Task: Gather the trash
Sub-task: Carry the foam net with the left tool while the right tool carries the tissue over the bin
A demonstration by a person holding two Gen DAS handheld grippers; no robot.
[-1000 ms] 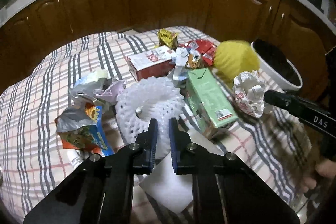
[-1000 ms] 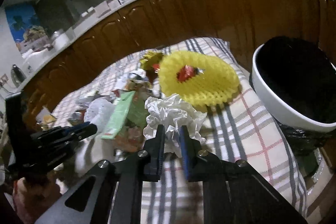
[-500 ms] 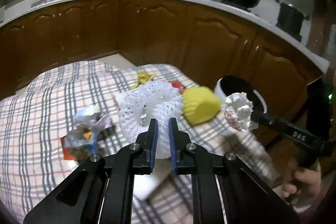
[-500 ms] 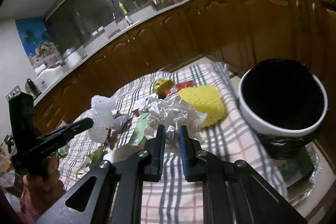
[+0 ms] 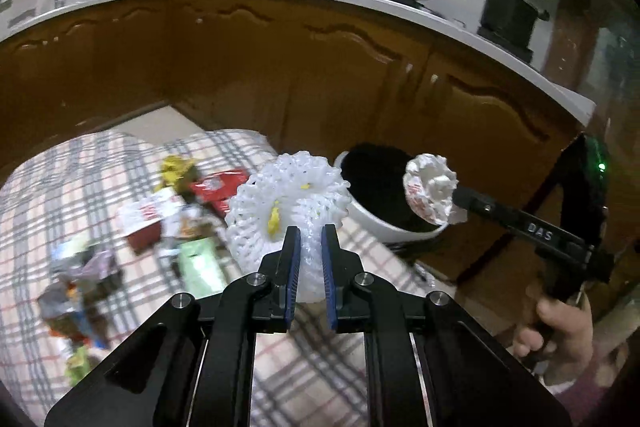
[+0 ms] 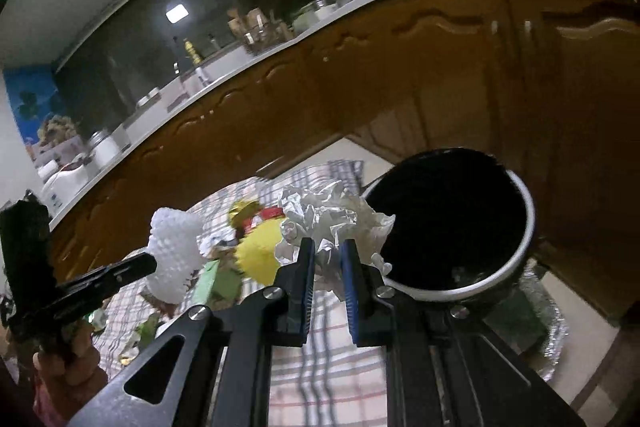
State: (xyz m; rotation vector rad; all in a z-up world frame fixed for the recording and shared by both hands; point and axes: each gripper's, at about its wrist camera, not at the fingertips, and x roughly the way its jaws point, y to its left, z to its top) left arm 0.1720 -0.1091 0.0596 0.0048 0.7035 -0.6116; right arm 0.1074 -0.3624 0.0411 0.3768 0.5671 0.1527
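Observation:
My left gripper [image 5: 310,241] is shut on a white foam fruit net [image 5: 286,201], held up above the checked tablecloth [image 5: 72,179]. My right gripper [image 6: 329,253] is shut on a crumpled white paper wrapper [image 6: 332,215], which hangs just left of the white bin with a black liner [image 6: 452,227]. In the left wrist view the wrapper [image 5: 430,187] hovers at the bin's [image 5: 384,227] right rim. In the right wrist view the foam net [image 6: 174,251] shows at the tip of the left gripper, left of the table's litter.
Loose trash lies on the tablecloth: a red and white box [image 5: 146,217], a green carton [image 5: 198,267], a yellow foam net [image 6: 258,251], foil and snack bags [image 5: 76,287]. Brown kitchen cabinets [image 5: 280,67] curve behind. A hand [image 5: 560,331] holds the right gripper.
Both grippers have lifted their loads off the table and swung toward the bin. The foam net and the paper wrapper now hang in the air near its rim.

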